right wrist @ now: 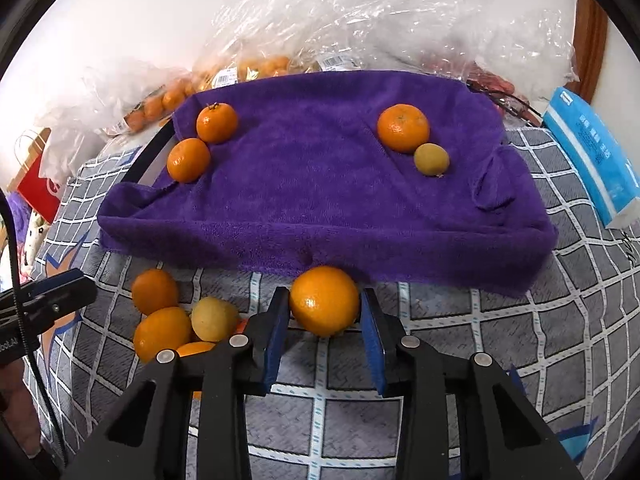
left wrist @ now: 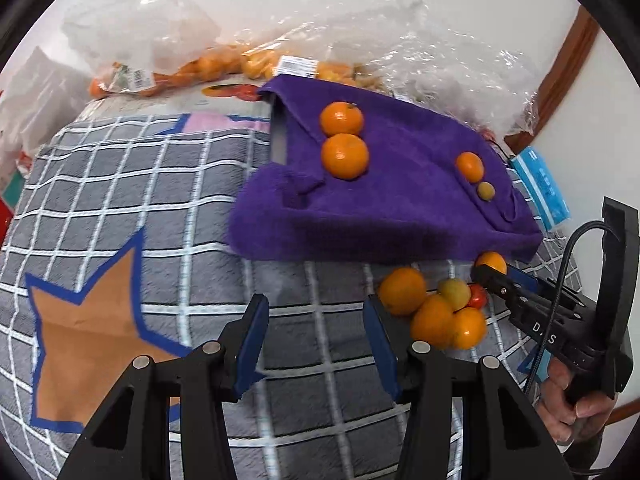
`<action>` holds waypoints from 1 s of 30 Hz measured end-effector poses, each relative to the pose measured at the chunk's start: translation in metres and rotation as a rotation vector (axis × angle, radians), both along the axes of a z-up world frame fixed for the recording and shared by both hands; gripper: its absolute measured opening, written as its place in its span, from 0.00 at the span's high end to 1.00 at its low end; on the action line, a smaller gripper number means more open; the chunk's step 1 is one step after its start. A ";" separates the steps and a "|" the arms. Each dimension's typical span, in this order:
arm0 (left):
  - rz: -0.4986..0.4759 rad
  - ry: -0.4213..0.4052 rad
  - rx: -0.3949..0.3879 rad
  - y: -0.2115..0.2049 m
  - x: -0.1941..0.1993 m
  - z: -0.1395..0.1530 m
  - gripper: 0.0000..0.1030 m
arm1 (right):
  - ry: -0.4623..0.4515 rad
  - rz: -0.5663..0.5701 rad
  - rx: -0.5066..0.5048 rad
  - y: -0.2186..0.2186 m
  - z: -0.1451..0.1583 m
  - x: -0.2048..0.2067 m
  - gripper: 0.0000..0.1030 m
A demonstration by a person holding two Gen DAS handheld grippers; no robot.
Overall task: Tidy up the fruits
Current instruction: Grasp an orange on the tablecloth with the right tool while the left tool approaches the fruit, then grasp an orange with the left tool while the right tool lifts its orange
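A purple towel point(right wrist: 320, 200) lies over a raised flat thing on the checked blanket. Two oranges point(right wrist: 216, 122) sit at its far left, and an orange point(right wrist: 403, 127) with a small yellow-green fruit point(right wrist: 431, 159) sits at its far right. Just in front of the towel, an orange point(right wrist: 324, 300) rests on the blanket with my right gripper point(right wrist: 324, 296) shut on it, a blue pad against each side. Left of it lies a loose pile of several oranges and yellowish fruit point(right wrist: 168, 320). My left gripper point(left wrist: 316, 304) hangs open over bare blanket, left of that pile point(left wrist: 432, 308).
Clear plastic bags point(right wrist: 360, 16) with more oranges lie behind the towel against the white wall. A blue tissue pack point(right wrist: 588, 152) sits to the right. A red bag point(right wrist: 38, 188) stands at the far left. A hand point(left wrist: 568, 404) holds the right gripper's handle.
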State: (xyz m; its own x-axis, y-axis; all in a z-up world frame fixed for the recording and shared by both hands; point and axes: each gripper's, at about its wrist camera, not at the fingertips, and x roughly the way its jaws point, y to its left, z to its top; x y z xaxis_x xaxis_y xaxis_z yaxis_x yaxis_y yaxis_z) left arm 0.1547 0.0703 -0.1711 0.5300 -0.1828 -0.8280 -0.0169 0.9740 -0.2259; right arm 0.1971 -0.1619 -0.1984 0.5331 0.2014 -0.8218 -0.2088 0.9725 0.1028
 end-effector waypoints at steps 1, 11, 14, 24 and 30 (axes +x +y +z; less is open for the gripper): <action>-0.005 -0.001 -0.008 -0.003 0.001 0.000 0.55 | -0.010 -0.004 -0.007 -0.003 0.002 -0.003 0.66; -0.060 0.005 -0.044 -0.040 0.013 0.000 0.55 | -0.035 -0.086 -0.033 -0.043 0.007 -0.021 0.66; -0.064 0.017 -0.049 -0.046 0.018 -0.003 0.55 | -0.035 -0.105 -0.029 -0.051 0.006 -0.023 0.66; -0.033 0.057 -0.060 -0.050 0.032 -0.013 0.68 | -0.047 -0.136 -0.034 -0.057 0.007 -0.028 0.66; -0.034 0.070 -0.087 -0.048 0.035 -0.015 0.67 | -0.049 -0.142 -0.042 -0.058 0.009 -0.028 0.66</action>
